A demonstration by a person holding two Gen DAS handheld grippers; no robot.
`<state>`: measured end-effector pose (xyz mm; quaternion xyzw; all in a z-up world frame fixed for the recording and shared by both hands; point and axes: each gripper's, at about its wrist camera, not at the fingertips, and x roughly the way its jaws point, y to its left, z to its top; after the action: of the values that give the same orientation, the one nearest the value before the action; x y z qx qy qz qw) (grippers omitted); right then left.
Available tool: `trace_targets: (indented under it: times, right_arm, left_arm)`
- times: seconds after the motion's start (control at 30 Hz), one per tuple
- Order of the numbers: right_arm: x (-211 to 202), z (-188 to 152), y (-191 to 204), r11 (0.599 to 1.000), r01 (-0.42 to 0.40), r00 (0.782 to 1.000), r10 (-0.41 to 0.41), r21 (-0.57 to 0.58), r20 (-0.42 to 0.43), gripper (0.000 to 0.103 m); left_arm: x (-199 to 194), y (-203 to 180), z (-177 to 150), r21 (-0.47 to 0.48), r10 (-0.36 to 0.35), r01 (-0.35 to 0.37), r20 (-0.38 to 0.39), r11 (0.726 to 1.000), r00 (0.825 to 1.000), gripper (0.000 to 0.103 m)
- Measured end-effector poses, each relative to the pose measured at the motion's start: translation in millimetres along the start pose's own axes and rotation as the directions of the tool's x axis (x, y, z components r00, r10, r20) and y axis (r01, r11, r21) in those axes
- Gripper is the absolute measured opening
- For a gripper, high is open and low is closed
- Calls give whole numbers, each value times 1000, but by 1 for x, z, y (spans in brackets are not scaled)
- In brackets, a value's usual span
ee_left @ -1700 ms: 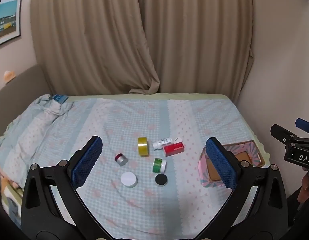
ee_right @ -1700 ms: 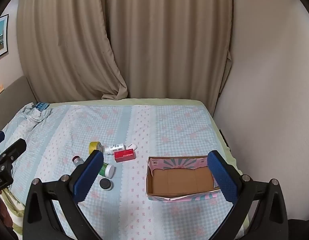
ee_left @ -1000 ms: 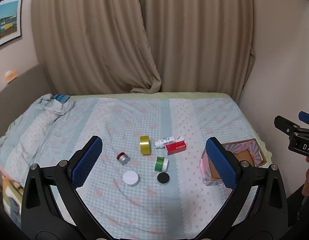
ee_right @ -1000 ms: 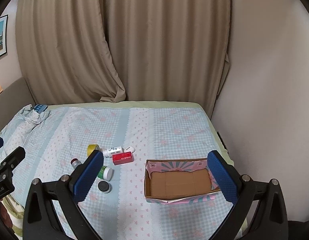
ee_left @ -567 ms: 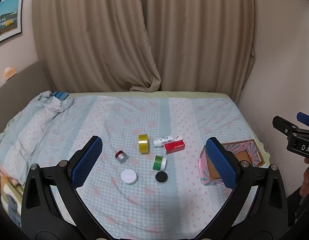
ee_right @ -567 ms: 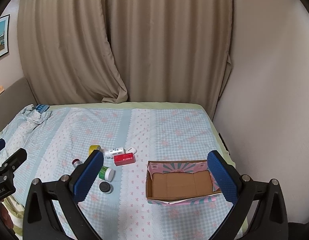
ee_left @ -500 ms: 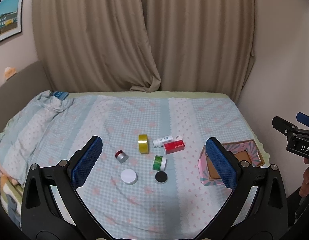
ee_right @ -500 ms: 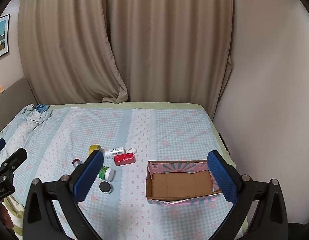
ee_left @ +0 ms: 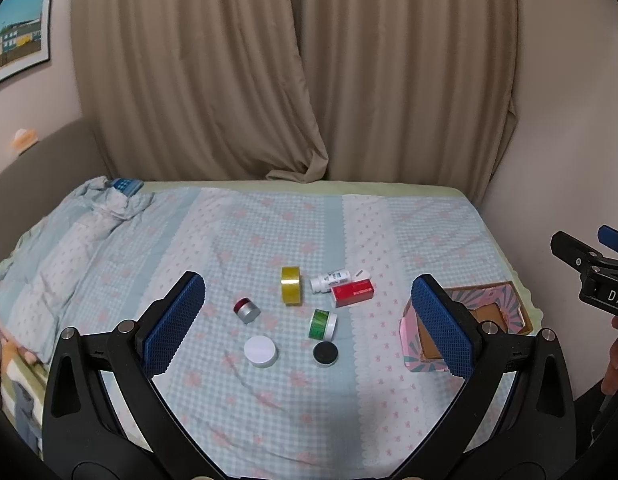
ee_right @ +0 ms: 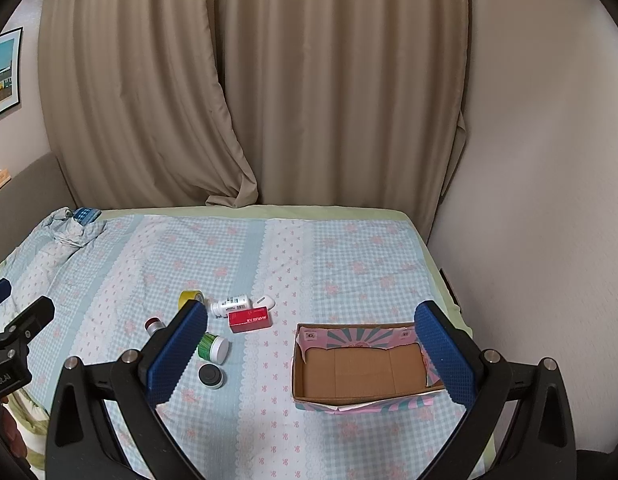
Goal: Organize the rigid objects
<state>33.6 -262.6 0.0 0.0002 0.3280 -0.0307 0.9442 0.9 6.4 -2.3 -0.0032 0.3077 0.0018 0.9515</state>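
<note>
Small items lie clustered on the bedspread: a yellow tape roll (ee_left: 291, 290), a white bottle (ee_left: 329, 280), a red box (ee_left: 353, 292), a green jar (ee_left: 322, 323), a red-capped silver jar (ee_left: 246, 310), a white lid (ee_left: 260, 351) and a black lid (ee_left: 325, 353). An empty pink cardboard box (ee_right: 365, 364) sits to their right. My left gripper (ee_left: 309, 324) hovers open above the cluster with nothing held. My right gripper (ee_right: 309, 350) hangs open above the box's left end. In the right wrist view I also see the red box (ee_right: 251, 319) and green jar (ee_right: 213, 347).
A checked blue bedspread (ee_left: 269, 232) covers the bed, bunched at the far left (ee_left: 105, 204). Beige curtains (ee_left: 293, 72) hang behind, a wall (ee_right: 541, 184) runs along the right. The other gripper's body (ee_left: 593, 276) shows at the right edge.
Both views have shifted only slightly; the objects and the box lie where they were and both grippers stay open.
</note>
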Motion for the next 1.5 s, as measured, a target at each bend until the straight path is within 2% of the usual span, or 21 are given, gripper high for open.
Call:
trace_targets:
  times: [1.0, 1.27, 1.5]
  right_arm:
    - [4, 6, 0, 1000, -12, 1000, 12, -2, 4, 103]
    - [9, 1, -7, 999, -26, 1000, 26, -19, -9, 103]
    - [38, -5, -1, 993, -105, 992, 100, -59, -72, 103]
  left_arm:
    - [1, 1, 0, -14, 3, -4, -6, 1000, 1000, 102]
    - [10, 0, -7, -60, 22, -24, -45, 998, 999, 102]
    - [31, 9, -29, -112, 83, -97, -128, 989, 988, 102]
